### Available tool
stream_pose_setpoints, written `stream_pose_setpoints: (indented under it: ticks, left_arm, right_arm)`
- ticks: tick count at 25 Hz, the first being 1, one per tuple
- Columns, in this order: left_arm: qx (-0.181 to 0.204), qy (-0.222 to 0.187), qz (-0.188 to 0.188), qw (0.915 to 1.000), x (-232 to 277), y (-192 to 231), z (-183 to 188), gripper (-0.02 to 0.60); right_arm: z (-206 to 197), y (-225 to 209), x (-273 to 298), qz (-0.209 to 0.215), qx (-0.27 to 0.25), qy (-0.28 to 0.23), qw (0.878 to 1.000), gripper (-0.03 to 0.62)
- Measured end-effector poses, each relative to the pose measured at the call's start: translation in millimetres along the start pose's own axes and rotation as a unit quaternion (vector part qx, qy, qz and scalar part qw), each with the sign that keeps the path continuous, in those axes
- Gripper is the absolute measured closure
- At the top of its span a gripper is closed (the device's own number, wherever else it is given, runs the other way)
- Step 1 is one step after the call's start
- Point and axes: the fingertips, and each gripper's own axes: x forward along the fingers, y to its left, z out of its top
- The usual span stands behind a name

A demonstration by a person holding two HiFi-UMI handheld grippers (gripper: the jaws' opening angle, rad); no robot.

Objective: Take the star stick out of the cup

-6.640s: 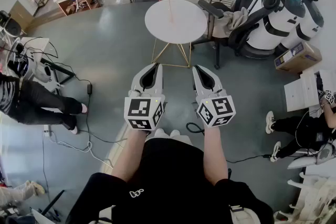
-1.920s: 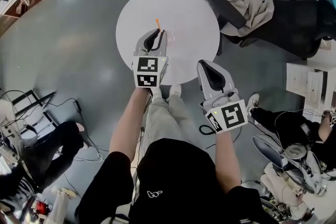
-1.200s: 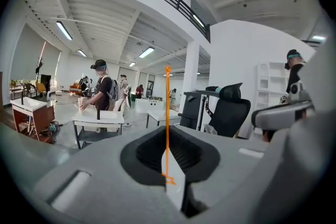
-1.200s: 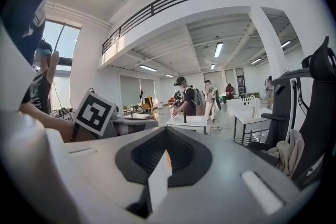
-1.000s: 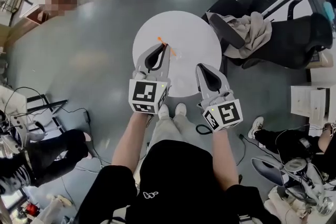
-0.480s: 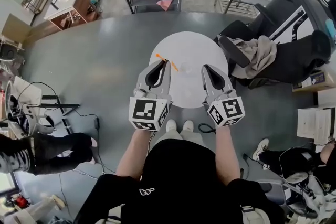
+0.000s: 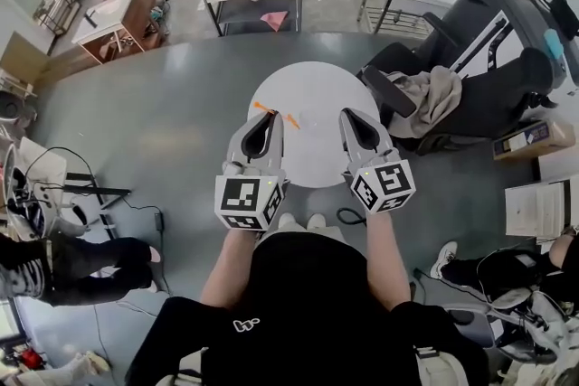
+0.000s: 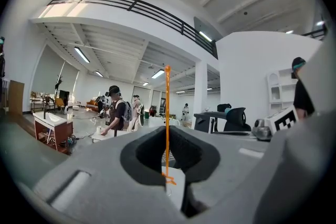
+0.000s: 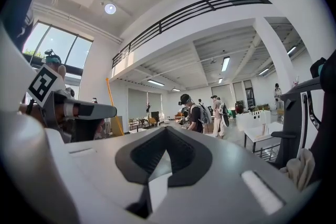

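Your left gripper [image 7: 270,117] is pinching the thin orange plastic star stick [image 8: 167,113] near one end. It looks light and bendy, so hold gently. Your right gripper [image 7: 349,114] is closed on nothing

A person in a black short-sleeved T-shirt [image 7: 298,303], with a small white logo [image 7: 237,325] on the T-shirt's left side. White shoes [image 7: 303,221] show just beyond the T-shirt. The left gripper [image 7: 270,115] and right gripper [image 7: 348,113] are pale grey shells with black-lined, oval-windowed jaws. Each carries, at the end nearest the T-shirt, a white cube [image 7: 249,202] printed with black square markers.
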Motion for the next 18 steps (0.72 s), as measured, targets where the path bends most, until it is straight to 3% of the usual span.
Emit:
stream_pose_setpoints:
  ticks: [11, 18]
  left_arm:
    - [-0.027, -0.001, 0.000, 0.9996, -4, -2, -11, 0.561]
    - [-0.004, 0.001, 0.008, 1.0000, -10, -5, -12, 0.561]
  right_arm:
    - [0, -1, -6, 0.001, -0.004, -0.003, 1.000, 0.589]
    - [-1, 14, -1, 0.021, -0.012, 0.003, 1.000, 0.589]
